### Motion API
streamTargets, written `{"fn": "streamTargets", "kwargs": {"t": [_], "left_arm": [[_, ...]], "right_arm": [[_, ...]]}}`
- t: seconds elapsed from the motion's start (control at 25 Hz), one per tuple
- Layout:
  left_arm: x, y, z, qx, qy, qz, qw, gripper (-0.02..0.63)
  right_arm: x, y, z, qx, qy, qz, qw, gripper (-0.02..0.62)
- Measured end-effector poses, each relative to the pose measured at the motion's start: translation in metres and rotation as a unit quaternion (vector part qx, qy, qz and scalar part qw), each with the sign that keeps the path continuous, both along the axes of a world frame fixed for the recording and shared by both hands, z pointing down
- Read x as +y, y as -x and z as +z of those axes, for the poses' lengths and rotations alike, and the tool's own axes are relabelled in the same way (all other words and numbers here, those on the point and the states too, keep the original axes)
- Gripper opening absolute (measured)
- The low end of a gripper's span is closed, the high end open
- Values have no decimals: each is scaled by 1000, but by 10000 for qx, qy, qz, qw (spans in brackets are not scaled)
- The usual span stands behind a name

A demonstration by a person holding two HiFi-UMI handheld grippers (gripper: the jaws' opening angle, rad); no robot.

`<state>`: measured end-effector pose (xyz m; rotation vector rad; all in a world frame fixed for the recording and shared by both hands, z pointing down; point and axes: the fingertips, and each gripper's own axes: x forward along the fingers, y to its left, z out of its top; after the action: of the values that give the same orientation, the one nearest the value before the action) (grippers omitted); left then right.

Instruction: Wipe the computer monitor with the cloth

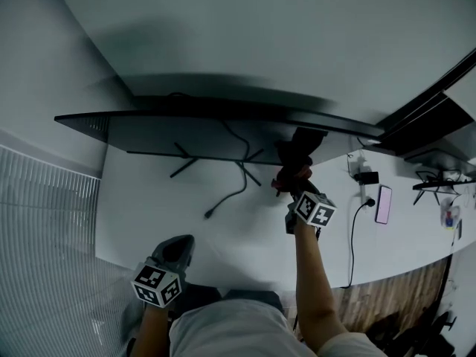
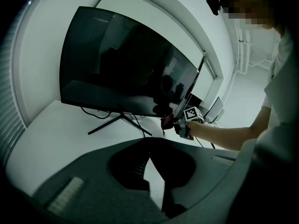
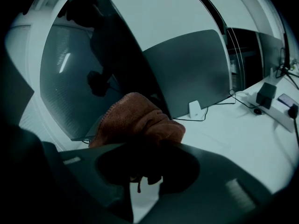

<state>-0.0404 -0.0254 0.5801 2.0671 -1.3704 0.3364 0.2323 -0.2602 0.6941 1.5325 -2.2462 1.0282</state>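
Note:
The dark computer monitor [image 1: 223, 117] stands on the white desk, seen edge-on from above in the head view and face-on in the left gripper view [image 2: 126, 64]. My right gripper [image 1: 295, 175] is shut on a rust-brown cloth [image 3: 135, 120] and holds it against the lower right part of the screen [image 3: 74, 83]. The left gripper view shows that cloth [image 2: 167, 121] at the screen's bottom edge. My left gripper [image 1: 177, 250] hangs low by the desk's front edge, well back from the monitor. Its jaws are shut with nothing between them [image 2: 150, 148].
A black cable [image 1: 234, 184] trails across the desk beneath the monitor's thin stand legs [image 1: 186, 162]. To the right are a second monitor [image 3: 191, 73], a power strip with plugs [image 1: 363, 177] and a phone [image 1: 384, 204]. A ribbed panel [image 1: 44, 229] lies at left.

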Motion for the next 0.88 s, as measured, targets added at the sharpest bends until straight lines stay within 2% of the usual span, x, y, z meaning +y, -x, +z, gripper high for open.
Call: {"fn": "streamTargets", "kwargs": {"t": [0.48, 0.88], "left_arm": [[10, 40, 3, 174, -15, -151, 9997, 8], [25, 94, 6, 262, -32, -386, 9989, 8]], "right_arm": [[6, 62, -5, 235, 11, -307, 9993, 118], [14, 128, -4, 563, -38, -618, 9965, 118]]}}
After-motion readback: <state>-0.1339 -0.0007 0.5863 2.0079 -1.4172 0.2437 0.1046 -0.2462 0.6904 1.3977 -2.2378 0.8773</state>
